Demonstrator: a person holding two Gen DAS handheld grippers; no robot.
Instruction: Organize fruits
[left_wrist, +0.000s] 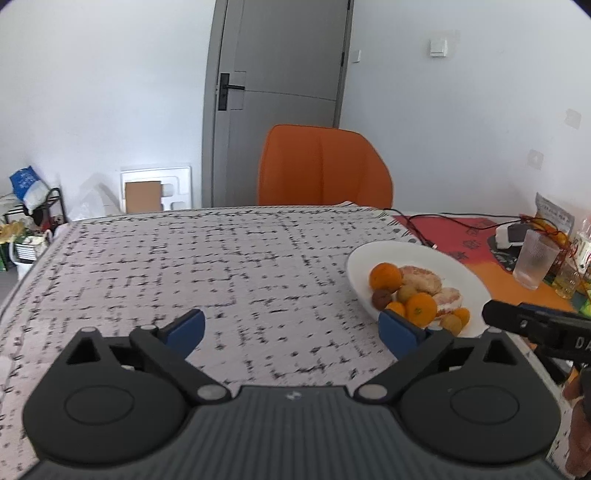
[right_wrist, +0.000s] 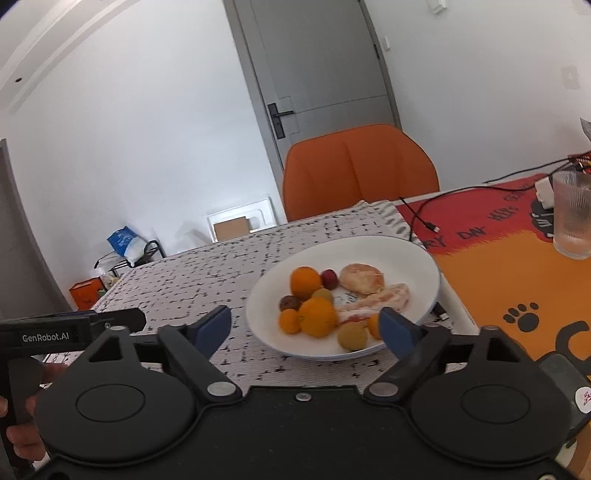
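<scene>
A white plate (right_wrist: 413, 258) (left_wrist: 373, 254) on the speckled mat holds several fruits: oranges (right_wrist: 317, 316) (left_wrist: 385, 276), small green fruits (right_wrist: 352, 335), a dark red one (right_wrist: 328, 278), a brown one (left_wrist: 381, 299) and peeled citrus pieces (right_wrist: 362, 278) (left_wrist: 421, 278). My right gripper (right_wrist: 306, 328) stands open just in front of the plate's near rim, with nothing held. My left gripper (left_wrist: 291, 330) stands open over bare mat to the left of the plate, nothing between its blue fingers (left_wrist: 188, 326). Each view catches the other gripper's black body at its edge.
An orange chair (left_wrist: 323, 170) stands at the table's far side before a grey door (left_wrist: 280, 48). Right of the plate lie an orange-red mat (right_wrist: 517, 266), a ribbed glass (right_wrist: 572, 218) (left_wrist: 535, 258) and a black cable (right_wrist: 421, 218). Boxes and bags crowd the floor at left.
</scene>
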